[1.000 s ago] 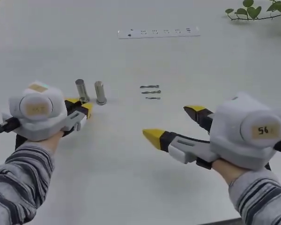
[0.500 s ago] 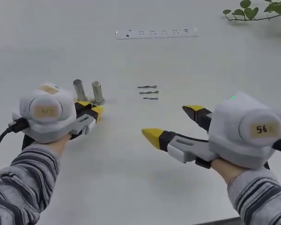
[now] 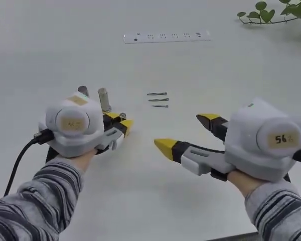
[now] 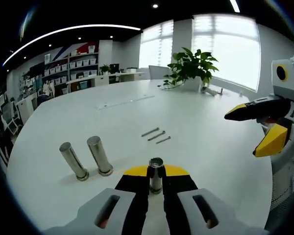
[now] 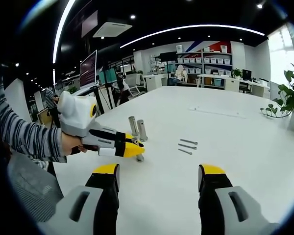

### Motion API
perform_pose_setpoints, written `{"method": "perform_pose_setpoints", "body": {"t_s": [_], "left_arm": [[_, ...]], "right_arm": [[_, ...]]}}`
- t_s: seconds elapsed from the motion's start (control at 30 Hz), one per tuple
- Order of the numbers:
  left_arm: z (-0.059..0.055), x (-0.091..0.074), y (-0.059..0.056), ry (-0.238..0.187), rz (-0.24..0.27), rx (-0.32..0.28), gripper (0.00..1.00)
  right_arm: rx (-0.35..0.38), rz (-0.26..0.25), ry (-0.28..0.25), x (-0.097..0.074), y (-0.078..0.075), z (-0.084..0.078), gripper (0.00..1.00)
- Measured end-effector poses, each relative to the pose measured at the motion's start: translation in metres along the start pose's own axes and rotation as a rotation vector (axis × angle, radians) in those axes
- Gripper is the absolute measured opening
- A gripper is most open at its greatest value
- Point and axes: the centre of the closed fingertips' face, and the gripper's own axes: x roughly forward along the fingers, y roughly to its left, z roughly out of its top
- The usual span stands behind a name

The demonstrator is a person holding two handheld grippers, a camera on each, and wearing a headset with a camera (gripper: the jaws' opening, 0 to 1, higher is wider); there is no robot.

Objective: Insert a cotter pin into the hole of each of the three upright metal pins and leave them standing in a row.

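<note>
My left gripper [image 3: 119,124] is shut on an upright metal pin [image 4: 156,169], whose base rests on or just above the white table. That held pin [image 3: 122,116] sits right of the two other metal pins [image 3: 104,99], which stand side by side [image 4: 88,156]. Three cotter pins [image 3: 159,100] lie in a short stack further right [image 4: 157,135]. My right gripper [image 3: 186,132] hovers open and holds nothing, near the table's front right. From the right gripper view, the left gripper [image 5: 130,147] is ahead on the left and the cotter pins [image 5: 187,146] are ahead.
A white power strip [image 3: 165,36] lies at the far side of the table. A potted plant [image 3: 271,12] is at the far right corner. A black cable [image 3: 20,160] trails from the left gripper. Shelves and desks stand beyond the table.
My left gripper has carried its metal pin to the right and nearer, away from the two standing pins. The right gripper has stayed put and open.
</note>
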Motion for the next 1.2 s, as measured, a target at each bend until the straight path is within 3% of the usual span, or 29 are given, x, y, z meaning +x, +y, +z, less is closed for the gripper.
{"method": "perform_pose_setpoints", "body": {"t_s": [0.23, 0.73, 0.93, 1.2], "left_arm": [[0.001, 0.003, -0.007, 0.001, -0.018, 0.027, 0.05], [0.002, 0.003, -0.011, -0.006, -0.027, 0.036, 0.06], [0.007, 0.001, -0.011, -0.017, -0.028, 0.015, 0.15], [0.007, -0.010, -0.013, 0.006, -0.011, -0.005, 0.32]], "right_arm": [[0.003, 0.003, 0.006, 0.000, 0.000, -0.002, 0.61], [-0.001, -0.010, 0.035, -0.001, -0.008, -0.010, 0.57], [-0.027, -0.009, 0.036, 0.000, -0.014, -0.007, 0.55], [-0.073, 0.053, 0.122, 0.011, -0.027, -0.005, 0.52]]}}
